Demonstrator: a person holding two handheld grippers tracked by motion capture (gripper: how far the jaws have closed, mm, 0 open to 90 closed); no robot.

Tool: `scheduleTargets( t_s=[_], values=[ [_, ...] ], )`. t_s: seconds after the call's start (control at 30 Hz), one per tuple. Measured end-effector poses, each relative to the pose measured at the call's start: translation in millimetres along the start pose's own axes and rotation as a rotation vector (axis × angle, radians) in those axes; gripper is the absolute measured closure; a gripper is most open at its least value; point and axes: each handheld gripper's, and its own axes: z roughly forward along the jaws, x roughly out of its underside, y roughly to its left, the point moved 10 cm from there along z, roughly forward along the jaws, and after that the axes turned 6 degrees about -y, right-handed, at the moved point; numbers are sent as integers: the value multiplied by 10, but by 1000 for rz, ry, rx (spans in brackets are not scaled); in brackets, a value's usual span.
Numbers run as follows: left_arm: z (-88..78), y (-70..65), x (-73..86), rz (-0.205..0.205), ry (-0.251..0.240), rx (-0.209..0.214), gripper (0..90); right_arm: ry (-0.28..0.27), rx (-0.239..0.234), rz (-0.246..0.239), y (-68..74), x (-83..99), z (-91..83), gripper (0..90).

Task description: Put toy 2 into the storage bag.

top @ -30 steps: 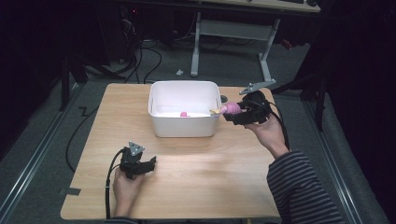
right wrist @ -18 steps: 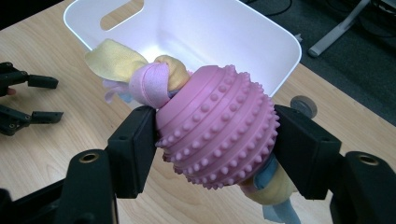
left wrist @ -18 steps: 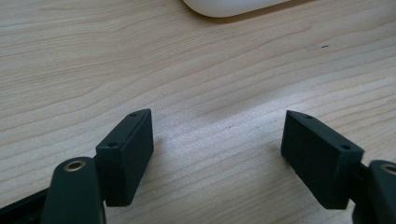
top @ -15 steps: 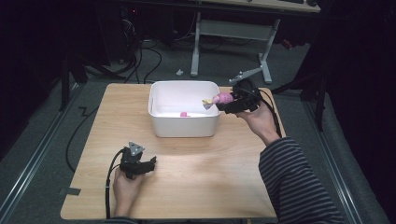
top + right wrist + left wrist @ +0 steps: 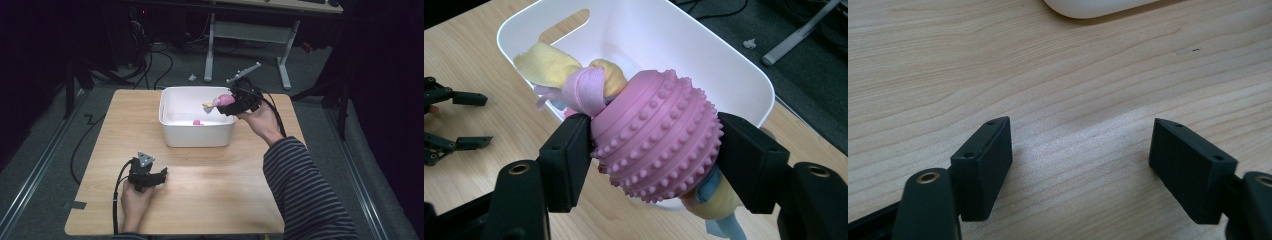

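A pink knobbly ball toy (image 5: 656, 135) with knotted yellow, pink and blue cloth ends is clamped between the jaws of my right gripper (image 5: 654, 150). In the high view that right gripper (image 5: 226, 105) holds the toy (image 5: 222, 101) over the right rim of the white bin (image 5: 197, 137). A small pink thing (image 5: 197, 122) lies on the bin's floor. My left gripper (image 5: 161, 176) rests on the table (image 5: 215, 195) near its front left, open, with bare wood between its jaws (image 5: 1080, 165).
The white bin stands at the table's far middle; its near corner (image 5: 1098, 6) shows at the top of the left gripper view. Beyond the table lie cables and a desk frame (image 5: 247, 35) on the grey floor.
My right gripper has carried the pink toy leftward and slightly up, from beside the bin's right wall to over its rim. The left gripper has stayed put.
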Motion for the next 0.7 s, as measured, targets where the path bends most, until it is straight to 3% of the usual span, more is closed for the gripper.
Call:
scheduleTargets(
  t_s=[0.3,0.7],
  values=[
    [0,1,0,0,-1,0,255,21,-18,-14,110,-96,202,335],
    [1,0,-1,0,-1,1,254,92,-38,9,133,26,473,333]
  ],
)
